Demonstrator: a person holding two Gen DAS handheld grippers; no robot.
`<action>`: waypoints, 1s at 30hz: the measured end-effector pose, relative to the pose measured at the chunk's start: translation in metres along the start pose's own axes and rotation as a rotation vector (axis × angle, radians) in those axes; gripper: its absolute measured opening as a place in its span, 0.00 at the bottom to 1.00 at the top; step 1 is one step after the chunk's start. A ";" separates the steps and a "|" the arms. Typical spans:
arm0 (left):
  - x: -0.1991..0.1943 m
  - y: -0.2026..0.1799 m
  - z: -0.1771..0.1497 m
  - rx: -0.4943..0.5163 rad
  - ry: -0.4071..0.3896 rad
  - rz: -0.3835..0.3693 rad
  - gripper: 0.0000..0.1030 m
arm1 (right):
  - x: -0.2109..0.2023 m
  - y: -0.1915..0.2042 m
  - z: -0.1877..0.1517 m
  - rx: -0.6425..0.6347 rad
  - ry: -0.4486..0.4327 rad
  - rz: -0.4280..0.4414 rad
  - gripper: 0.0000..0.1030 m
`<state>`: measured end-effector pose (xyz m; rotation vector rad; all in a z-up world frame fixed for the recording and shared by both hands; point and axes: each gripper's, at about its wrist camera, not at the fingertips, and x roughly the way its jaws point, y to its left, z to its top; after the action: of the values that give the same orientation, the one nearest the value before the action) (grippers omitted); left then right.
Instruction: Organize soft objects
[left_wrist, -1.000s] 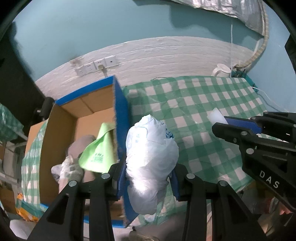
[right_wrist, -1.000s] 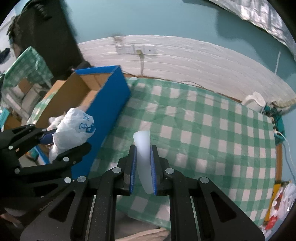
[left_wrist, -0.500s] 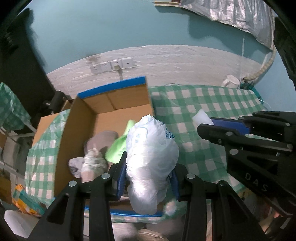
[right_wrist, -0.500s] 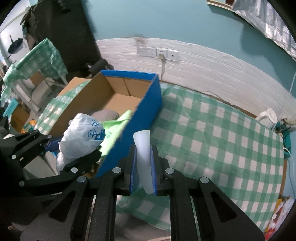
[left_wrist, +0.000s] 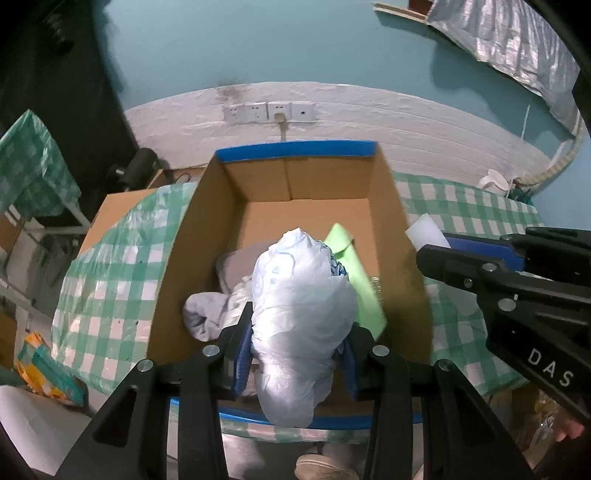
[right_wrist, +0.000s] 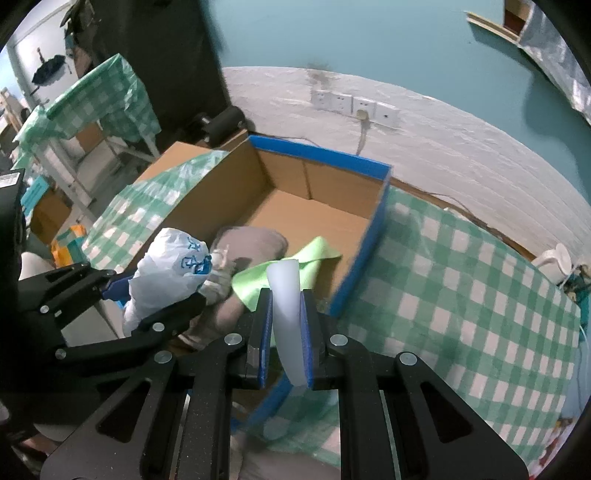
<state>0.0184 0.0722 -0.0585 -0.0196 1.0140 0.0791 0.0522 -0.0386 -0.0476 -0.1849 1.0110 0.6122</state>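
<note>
Your left gripper clamps the plastic bag above the box, right gripper pinching foam; releasing beside the rim drops either outside

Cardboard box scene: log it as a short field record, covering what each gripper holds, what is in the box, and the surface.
left gripper: shut on white plastic bag, held over the box
right gripper: shut on white foam piece, near the box's blue side
cardboard box: open, blue outside
box contents: green cloth, grey cloth
surface: green checked tablecloth
</note>
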 end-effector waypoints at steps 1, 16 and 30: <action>0.003 0.004 -0.001 -0.006 0.004 0.002 0.39 | 0.004 0.002 0.001 -0.001 0.006 0.004 0.12; 0.028 0.034 -0.010 -0.065 0.076 -0.023 0.41 | 0.038 0.015 0.010 0.006 0.066 0.002 0.16; 0.019 0.032 -0.008 -0.046 0.054 0.005 0.70 | 0.028 0.010 0.010 0.024 0.037 -0.022 0.32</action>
<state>0.0188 0.1045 -0.0781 -0.0616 1.0662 0.1067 0.0649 -0.0155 -0.0648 -0.1869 1.0502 0.5785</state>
